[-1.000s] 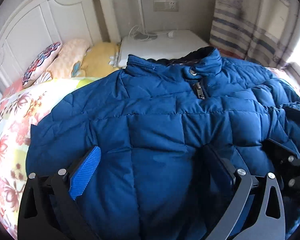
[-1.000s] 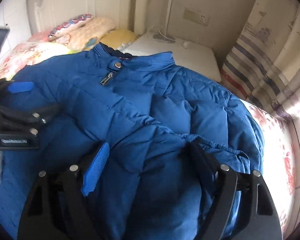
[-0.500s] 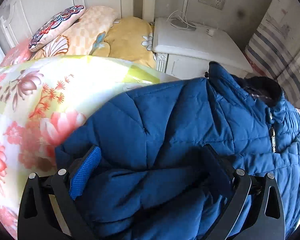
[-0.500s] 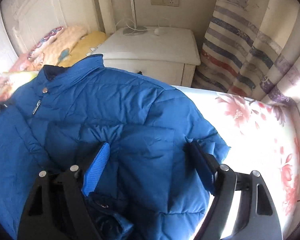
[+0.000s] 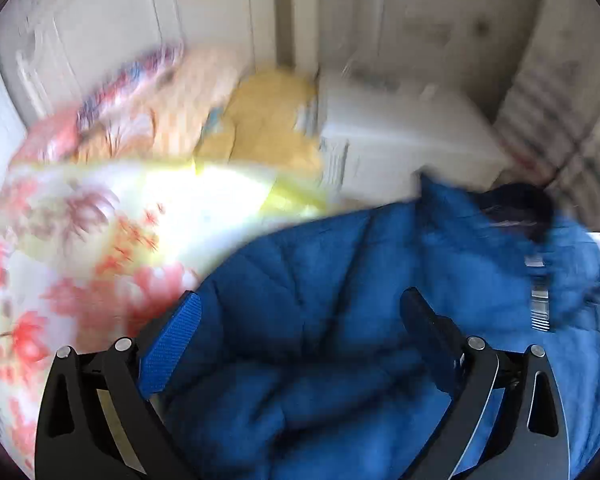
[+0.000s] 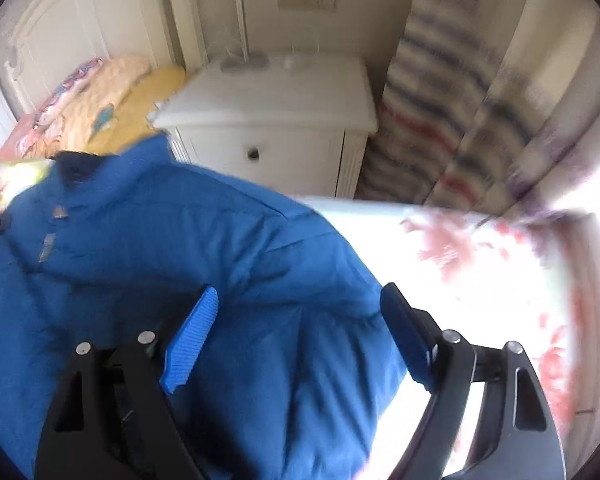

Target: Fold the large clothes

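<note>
Blue padded jacket (image 5: 340, 320) lies on the flowered bedspread (image 5: 80, 240), collar toward the white nightstand (image 6: 280, 112) and striped curtain (image 6: 460, 100); both views are motion-blurred. Left gripper (image 5: 300, 320) has its jaws spread wide over the jacket's left edge — padding bulges up between them, but I can't tell whether the pads actually press on it. Right gripper (image 6: 300, 320) — jaws wide over the jacket's right side by the bare bedspread, grip likewise unclear.
</note>
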Tool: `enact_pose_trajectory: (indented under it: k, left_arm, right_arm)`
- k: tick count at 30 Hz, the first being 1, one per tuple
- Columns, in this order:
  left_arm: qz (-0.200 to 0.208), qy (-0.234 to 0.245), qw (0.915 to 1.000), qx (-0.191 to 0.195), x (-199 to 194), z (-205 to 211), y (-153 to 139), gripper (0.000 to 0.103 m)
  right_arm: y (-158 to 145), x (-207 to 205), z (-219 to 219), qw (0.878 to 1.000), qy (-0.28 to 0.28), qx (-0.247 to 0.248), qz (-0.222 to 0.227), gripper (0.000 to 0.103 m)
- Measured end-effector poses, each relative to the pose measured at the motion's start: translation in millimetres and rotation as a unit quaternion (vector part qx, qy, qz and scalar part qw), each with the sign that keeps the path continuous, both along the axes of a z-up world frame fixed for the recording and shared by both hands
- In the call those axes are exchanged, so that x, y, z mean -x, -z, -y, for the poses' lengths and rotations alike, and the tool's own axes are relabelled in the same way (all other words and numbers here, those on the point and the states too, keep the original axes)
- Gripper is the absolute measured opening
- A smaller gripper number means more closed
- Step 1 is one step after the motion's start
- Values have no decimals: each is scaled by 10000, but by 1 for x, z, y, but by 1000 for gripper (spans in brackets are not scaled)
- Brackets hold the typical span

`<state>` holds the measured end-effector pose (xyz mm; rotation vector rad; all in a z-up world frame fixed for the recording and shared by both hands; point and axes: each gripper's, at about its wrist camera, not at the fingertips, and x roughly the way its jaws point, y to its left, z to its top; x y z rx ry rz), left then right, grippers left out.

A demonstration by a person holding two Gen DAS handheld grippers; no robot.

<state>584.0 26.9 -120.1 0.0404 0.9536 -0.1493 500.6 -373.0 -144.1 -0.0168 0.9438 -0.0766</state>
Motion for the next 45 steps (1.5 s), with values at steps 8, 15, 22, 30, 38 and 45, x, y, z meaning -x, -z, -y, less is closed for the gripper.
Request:
enact_pose_trajectory:
  k: [8, 15, 22, 30, 38, 45]
  left_arm:
    - [429, 1304, 9892, -512, 132, 65, 4, 99]
    - [472, 806, 9931, -716, 161, 59, 6, 97]
    - [387, 1482, 9864, -590, 262, 65, 8, 99]
    - [-174, 860, 9953, -403, 273, 31, 36, 99]
    - [-300, 263, 9989, -259, 317, -38, 49, 99]
    - [541, 327, 9980, 91, 401, -32, 2, 99]
  right_arm:
    - [-10, 110, -121, 9861, -1601, 179, 402, 89]
    - [-1, 140, -140, 9894, -1298, 534, 365, 93]
    - [-14, 238, -175, 9775, -2030, 349, 456, 95]
    - [28, 258, -164, 9872, -1549, 276, -260, 97]
    - [46, 318, -111, 9926, -1196, 164, -156, 100]
    - [3, 404, -152, 9873, -1378, 220, 759, 98]
